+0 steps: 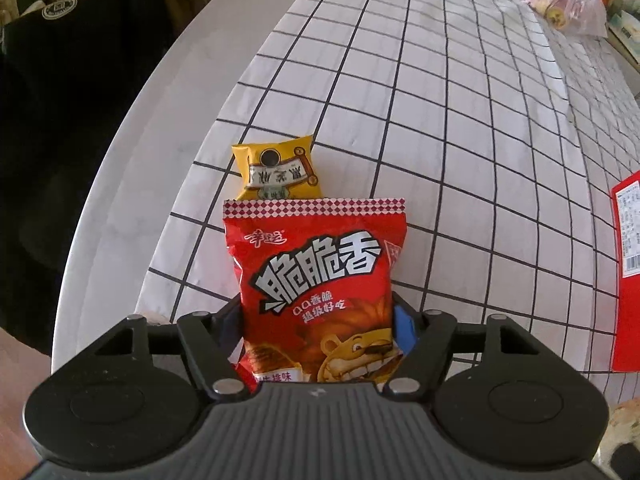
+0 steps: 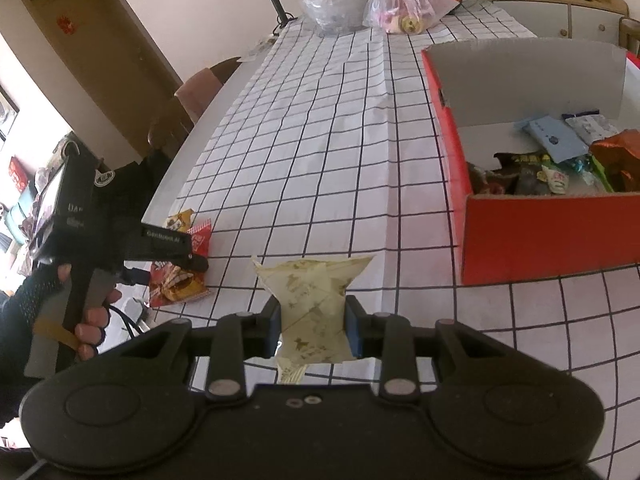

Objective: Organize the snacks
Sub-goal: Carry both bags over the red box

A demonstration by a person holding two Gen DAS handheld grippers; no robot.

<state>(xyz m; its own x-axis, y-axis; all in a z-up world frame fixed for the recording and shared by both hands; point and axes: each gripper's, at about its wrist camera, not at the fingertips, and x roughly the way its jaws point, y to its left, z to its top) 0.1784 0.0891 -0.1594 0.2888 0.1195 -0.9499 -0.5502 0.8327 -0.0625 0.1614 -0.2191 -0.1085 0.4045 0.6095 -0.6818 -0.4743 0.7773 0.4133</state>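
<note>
My left gripper (image 1: 318, 320) is shut on a red snack bag (image 1: 316, 280) with a lion picture, held just over the checked tablecloth. A small yellow snack packet (image 1: 276, 172) lies on the cloth right beyond it. My right gripper (image 2: 314, 324) is shut on a pale yellow packet (image 2: 314, 296) and holds it above the table. The red cardboard box (image 2: 548, 236) stands to the right of it, open, with several snacks inside. In the right wrist view the left gripper (image 2: 196, 262) shows at the left with the red bag (image 2: 180, 280).
The checked cloth (image 1: 440, 120) covers a white table whose edge (image 1: 120, 200) curves along the left. Plastic bags (image 2: 404, 8) sit at the far end. A dark chair with black clothing (image 1: 60, 100) stands beyond the left edge. The red box's side (image 1: 628, 272) is at the right.
</note>
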